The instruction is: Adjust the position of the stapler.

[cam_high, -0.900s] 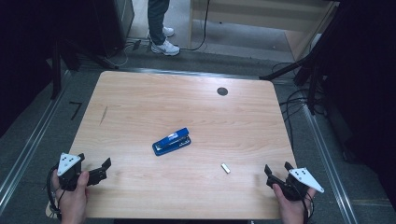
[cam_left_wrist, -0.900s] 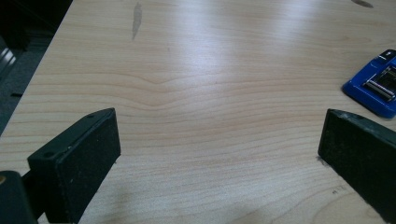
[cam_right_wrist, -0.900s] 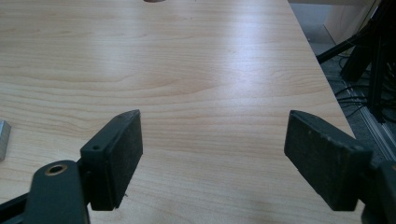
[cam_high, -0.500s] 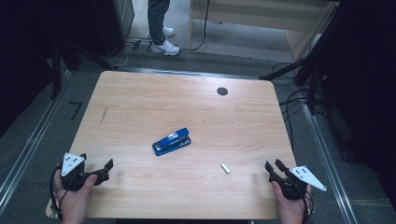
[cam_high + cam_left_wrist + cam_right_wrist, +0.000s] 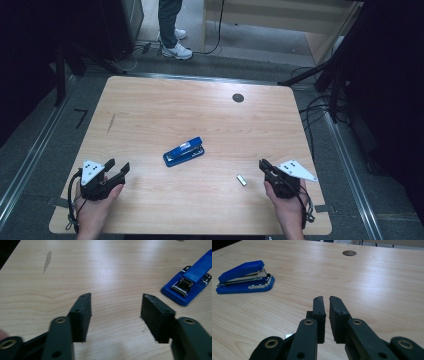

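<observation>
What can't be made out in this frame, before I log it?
- Small pale piece on the table, high view: too small to identify.
- Stapler, left gripper view: far end cut off by the right edge.
- Person standing beyond the table, high view: cut off above the legs by the top edge.
- Right gripper: jaws nearly together, nothing between them; full closure unclear.

That little pale thing (image 5: 241, 180) just left of the right gripper (image 5: 263, 166) is too tiny to make out. The stapler (image 5: 188, 281) gets chopped off by the frame edge, up and right of the left gripper (image 5: 116, 312). Standing person (image 5: 170, 25) is cut off above the legs.
</observation>
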A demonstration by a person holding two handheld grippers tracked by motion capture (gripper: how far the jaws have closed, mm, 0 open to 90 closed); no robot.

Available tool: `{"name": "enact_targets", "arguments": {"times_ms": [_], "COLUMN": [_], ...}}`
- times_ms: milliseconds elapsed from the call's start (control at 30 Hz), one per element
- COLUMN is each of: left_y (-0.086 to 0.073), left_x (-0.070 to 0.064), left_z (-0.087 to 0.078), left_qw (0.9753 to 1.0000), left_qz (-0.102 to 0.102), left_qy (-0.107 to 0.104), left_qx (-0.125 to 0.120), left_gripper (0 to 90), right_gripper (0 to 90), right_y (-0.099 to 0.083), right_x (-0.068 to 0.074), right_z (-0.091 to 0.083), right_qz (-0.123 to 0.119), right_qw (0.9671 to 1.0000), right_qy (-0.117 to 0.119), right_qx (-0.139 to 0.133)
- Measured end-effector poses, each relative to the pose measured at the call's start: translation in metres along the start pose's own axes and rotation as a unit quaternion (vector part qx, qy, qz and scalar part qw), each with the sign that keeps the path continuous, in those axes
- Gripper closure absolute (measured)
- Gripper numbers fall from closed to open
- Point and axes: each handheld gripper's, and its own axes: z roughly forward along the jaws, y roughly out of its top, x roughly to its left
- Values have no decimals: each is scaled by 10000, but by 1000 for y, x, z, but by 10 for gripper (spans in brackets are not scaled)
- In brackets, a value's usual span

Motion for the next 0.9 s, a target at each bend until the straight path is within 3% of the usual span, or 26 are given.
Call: {"name": "enact_targets", "arguments": {"times_ms": [33, 333, 467, 600, 733, 900], "left_y": [1, 5, 6, 5, 4, 7], "left_x": [-2, -17, -27, -39, -47, -54], "left_z": [1, 10, 22, 33, 42, 48], "left_qw": [10000, 9985, 9969, 9944, 9922, 9895], "left_qz": [4, 67, 112, 305, 265, 280], "left_qy": [-53, -513, -686, -848, -962, -1178], "left_qx": [-12, 162, 372, 548, 753, 794], "left_gripper": [557, 728, 807, 891, 900, 900], "right_gripper": [867, 900, 900, 900, 900, 900], "right_y": [6, 23, 31, 37, 43, 47], "right_x": [8, 29, 40, 51, 60, 68], "right_z": [8, 40, 58, 75, 88, 102], "right_qz": [-47, -194, -245, -350, -358, -373], "right_qw": [10000, 9993, 9984, 9976, 9968, 9962], "right_qy": [69, 292, 456, 551, 646, 702], "right_qx": [25, 160, 222, 252, 299, 341]}}
